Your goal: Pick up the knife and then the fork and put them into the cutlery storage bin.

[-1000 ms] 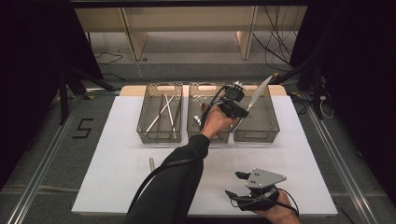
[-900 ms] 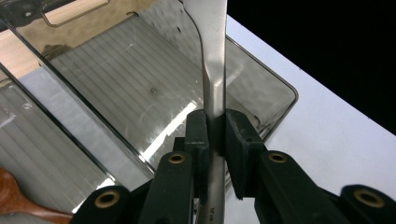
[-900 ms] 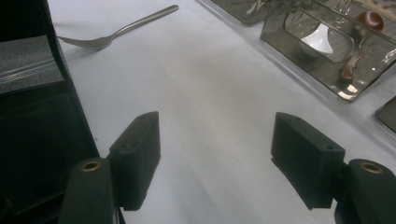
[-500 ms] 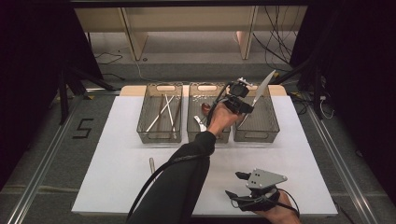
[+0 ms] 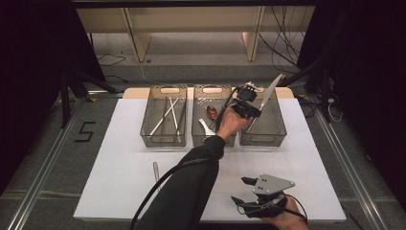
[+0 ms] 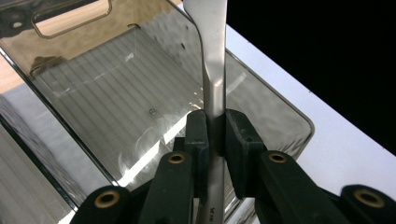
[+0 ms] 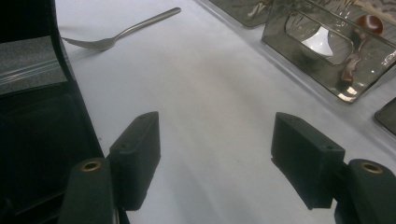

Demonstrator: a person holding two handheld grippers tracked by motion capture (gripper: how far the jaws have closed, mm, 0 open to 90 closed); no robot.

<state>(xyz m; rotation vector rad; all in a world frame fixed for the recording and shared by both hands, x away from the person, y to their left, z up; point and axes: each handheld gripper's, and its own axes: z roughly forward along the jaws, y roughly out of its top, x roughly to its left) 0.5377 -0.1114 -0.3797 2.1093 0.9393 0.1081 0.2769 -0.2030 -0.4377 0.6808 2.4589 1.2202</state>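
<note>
The white worktop (image 5: 119,158) carries three clear plastic bins in a row along its far side. The left bin (image 5: 163,139) holds a few long metal utensils lying crossed. The middle bin (image 5: 203,136) holds a white spoon (image 5: 206,126) and a small reddish-brown spoon (image 5: 211,112). The right bin (image 5: 275,132) has a ribbed floor, bare where the left claw's view looks into it.

The person's left arm, in a dark sleeve (image 5: 186,187), reaches forward across the worktop toward the right bin. The left claw (image 5: 249,109) hangs over the near left part of that bin, above its rim. It pinches a metal table knife (image 5: 269,91): in the left claw view its two black pads press against the flat handle (image 6: 214,84) from both sides. In the high view the blade slants up and away to the right, clear of the bin's floor.

The right claw (image 5: 242,190) rests low at the near right edge of the worktop, its grey three-cornered plate on top. Its jaws stand spread wide with nothing but bare worktop between them, as the right claw view shows.

A metal fork (image 7: 122,31) lies alone on the worktop, near the person's left forearm and well apart from the bins.
</note>
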